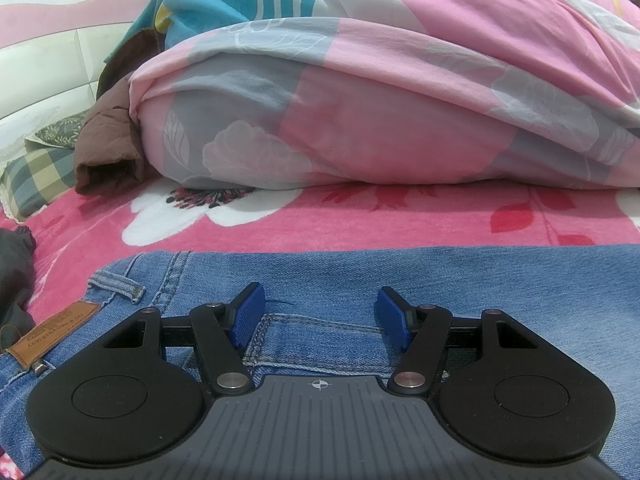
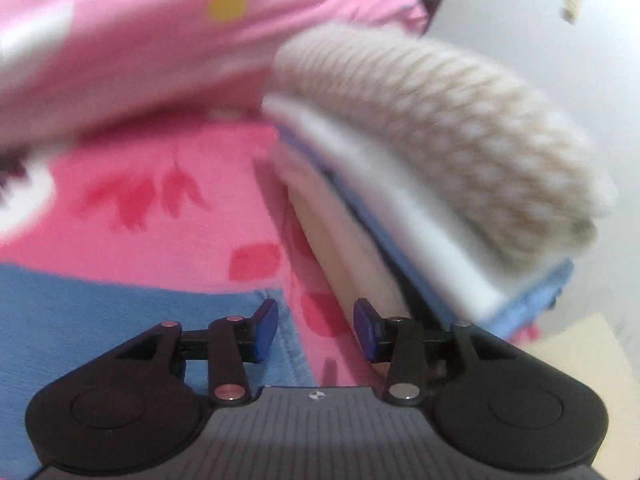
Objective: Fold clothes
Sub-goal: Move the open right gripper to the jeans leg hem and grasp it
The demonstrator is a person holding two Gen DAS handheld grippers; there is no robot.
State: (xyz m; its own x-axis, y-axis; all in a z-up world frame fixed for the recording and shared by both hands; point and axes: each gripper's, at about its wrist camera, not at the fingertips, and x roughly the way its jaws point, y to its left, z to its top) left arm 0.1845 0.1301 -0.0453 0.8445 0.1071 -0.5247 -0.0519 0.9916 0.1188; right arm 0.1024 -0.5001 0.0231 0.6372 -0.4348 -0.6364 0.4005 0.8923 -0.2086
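Denim, mid-blue and faintly slubbed, fills the near part of the left wrist view: 1 pair of jeans (image 1: 400,280) lies flat on a pink fleece blanket (image 1: 360,216) printed with white and red flowers. On the jeans 1 belt loop (image 1: 116,286), 1 tan leather patch (image 1: 56,330) and orange-stitched pocket seams can be made out. The left gripper (image 1: 320,316) hangs just over the pocket with its 2 ribbed blue pads (image 1: 250,312) spread apart and nothing clamped between them. Behind the jeans sits 1 puffy rolled quilt (image 1: 360,120) in pink and grey blocks with pale flower outlines; beside its left end are 1 crumpled brown garment (image 1: 108,148) and 1 checked pillow (image 1: 36,180). The right wrist view is smeared by motion. There the right gripper (image 2: 316,328) is released, its 2 blue pads (image 2: 268,326) parted over the frayed edge of the jeans (image 2: 120,320) and bare blanket, gripping nothing. To its right stands 1 stack of folded clothes (image 2: 400,220): a nubbly beige knit (image 2: 460,128) on top, smooth white and cream layers beneath, and a thin blue layer between them.
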